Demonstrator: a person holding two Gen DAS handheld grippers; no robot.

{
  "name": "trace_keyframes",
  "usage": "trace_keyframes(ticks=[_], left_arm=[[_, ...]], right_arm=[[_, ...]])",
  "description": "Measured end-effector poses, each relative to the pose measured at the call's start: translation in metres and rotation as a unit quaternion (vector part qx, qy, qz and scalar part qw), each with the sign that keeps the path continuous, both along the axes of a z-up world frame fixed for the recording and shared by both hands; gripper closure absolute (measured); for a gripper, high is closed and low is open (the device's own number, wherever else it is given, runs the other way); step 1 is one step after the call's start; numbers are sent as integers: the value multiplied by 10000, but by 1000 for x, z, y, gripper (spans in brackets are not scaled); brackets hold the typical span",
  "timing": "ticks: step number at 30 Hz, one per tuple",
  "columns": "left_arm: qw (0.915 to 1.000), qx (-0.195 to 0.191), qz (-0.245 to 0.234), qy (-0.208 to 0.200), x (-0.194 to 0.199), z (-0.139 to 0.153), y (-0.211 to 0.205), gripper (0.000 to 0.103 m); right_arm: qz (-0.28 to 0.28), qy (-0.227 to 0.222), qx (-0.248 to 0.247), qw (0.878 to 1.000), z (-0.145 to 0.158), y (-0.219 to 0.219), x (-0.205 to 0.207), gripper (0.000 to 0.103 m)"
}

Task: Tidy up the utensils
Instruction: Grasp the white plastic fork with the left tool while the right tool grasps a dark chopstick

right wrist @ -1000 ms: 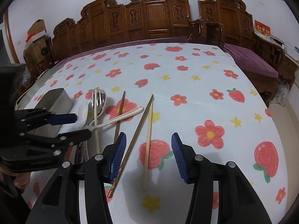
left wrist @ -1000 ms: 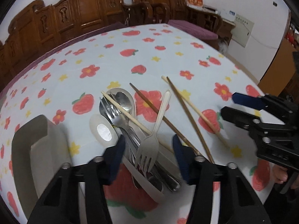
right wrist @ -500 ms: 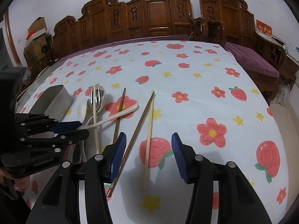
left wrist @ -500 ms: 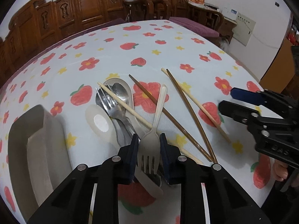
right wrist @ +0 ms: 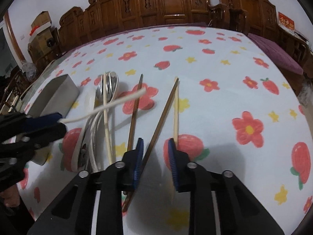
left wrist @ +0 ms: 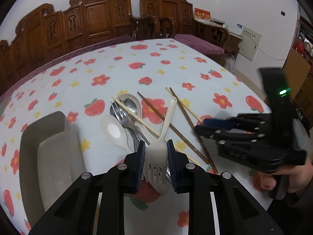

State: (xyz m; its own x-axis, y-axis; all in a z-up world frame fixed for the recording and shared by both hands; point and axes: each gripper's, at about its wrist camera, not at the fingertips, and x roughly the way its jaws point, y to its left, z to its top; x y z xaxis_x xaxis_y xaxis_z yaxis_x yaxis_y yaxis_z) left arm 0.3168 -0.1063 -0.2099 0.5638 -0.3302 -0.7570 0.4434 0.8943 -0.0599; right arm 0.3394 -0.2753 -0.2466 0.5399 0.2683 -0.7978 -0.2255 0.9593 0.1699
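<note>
Left wrist view: the cream plastic fork (left wrist: 156, 156) is being pinched at its tined head by the left gripper (left wrist: 156, 163), both blue pads being pressed against its edges, with the long handle sticking out over the heap of metal spoons and forks (left wrist: 127, 113) on the strawberry-and-flower printed tablecloth (left wrist: 78, 78). In the right wrist view the fork's handle is seen raised clear of the cloth. The grey rectangular holder (left wrist: 50, 146) is lying just beside the heap, on its left in this view.

Right wrist view: the right gripper (right wrist: 154, 156) is being brought down over the pair of chopsticks, and its jaws are closing. The dark brown wooden chopstick (right wrist: 162, 117) is running between them, close against the left pad, while the pale bamboo chopstick (right wrist: 176, 113) is passing right at the other pad; whether either is being pressed yet cannot be told. A second dark chopstick (right wrist: 135, 115) is lying just outside the left pad.

For this step to be done well, the fork is probably best lifted straight off before being swung toward the holder, so that the pale chopstick (left wrist: 137, 117) crossing the heap is not being dragged along. The right jaws are best centred so that both sticks are being caught together, not one alone.
</note>
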Motion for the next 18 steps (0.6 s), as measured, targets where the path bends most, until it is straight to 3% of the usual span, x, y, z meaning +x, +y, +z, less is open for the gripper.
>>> trace_keyframes(ticks=[7, 13, 18], left_arm=[[9996, -160, 130, -188, -5, 18, 12, 82], [9988, -57, 279, -405, -15, 33, 25, 82], [9973, -47, 477, -548, -24, 47, 43, 82]], right_arm=[[-34, -23, -311, 9995, -4, 13, 11, 83], [-47, -37, -803, 9968, -4, 19, 10, 96], [3, -92, -797, 9968, 0, 20, 4, 97]])
